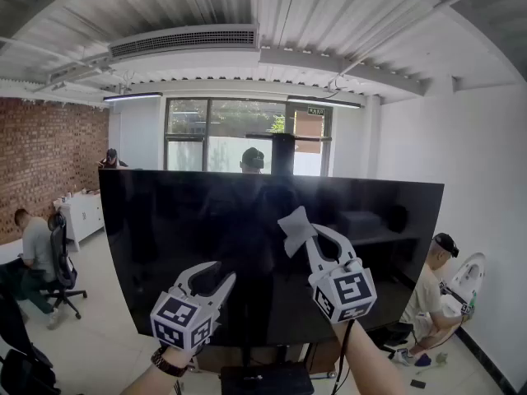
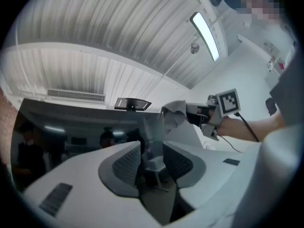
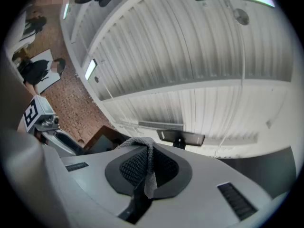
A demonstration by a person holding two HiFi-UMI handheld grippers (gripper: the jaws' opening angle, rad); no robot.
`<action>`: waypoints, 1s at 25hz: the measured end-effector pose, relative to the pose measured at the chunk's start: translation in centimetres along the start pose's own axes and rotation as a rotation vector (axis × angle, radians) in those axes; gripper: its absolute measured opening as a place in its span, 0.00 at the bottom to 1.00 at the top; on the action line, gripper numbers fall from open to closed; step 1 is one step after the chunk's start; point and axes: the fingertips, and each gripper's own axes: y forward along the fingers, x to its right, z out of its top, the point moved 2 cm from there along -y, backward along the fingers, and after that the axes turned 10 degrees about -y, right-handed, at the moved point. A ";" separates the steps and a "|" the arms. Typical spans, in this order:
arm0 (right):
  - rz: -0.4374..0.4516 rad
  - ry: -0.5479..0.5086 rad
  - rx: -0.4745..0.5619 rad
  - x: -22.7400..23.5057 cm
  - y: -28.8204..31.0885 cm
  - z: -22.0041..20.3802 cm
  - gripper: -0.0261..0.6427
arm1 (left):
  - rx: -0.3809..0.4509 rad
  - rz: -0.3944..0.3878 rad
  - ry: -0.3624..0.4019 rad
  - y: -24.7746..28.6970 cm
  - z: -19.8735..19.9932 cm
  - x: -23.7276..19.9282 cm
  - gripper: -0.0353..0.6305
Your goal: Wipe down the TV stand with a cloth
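Pale glossy floor (image 1: 107, 344), dark TV stand base (image 1: 265, 379) on it, office chair (image 1: 62, 274) at left

This looks like an open-plan office or studio. A brick wall (image 1: 45, 167) runs along one side, under a white ribbed ceiling (image 1: 329, 15) with an air vent (image 1: 185, 41) and strip lights (image 1: 132, 97). There is a wide window (image 1: 222, 134) at the back. A seated person (image 1: 37, 249) is beside a wheeled office chair (image 1: 62, 270).

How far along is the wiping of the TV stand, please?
Done: the cloth is clamped in the right gripper. In hand: it is raised before the TV screen, the left gripper open and empty. Left: apparently the wiping itself; the cloth is held well above the stand.
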 end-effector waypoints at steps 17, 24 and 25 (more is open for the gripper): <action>0.079 -0.509 -0.504 9.2 24.5 -8.0 0.04 | 0.021 0.042 0.086 16.1 7.9 -4.1 0.29; -0.093 -0.459 -0.681 18.5 19.7 -12.5 0.04 | 0.009 0.019 0.063 16.0 7.4 -4.7 0.29; -0.113 -0.434 -0.681 19.5 18.9 -12.8 0.04 | 0.007 0.015 0.061 15.9 7.3 -4.6 0.29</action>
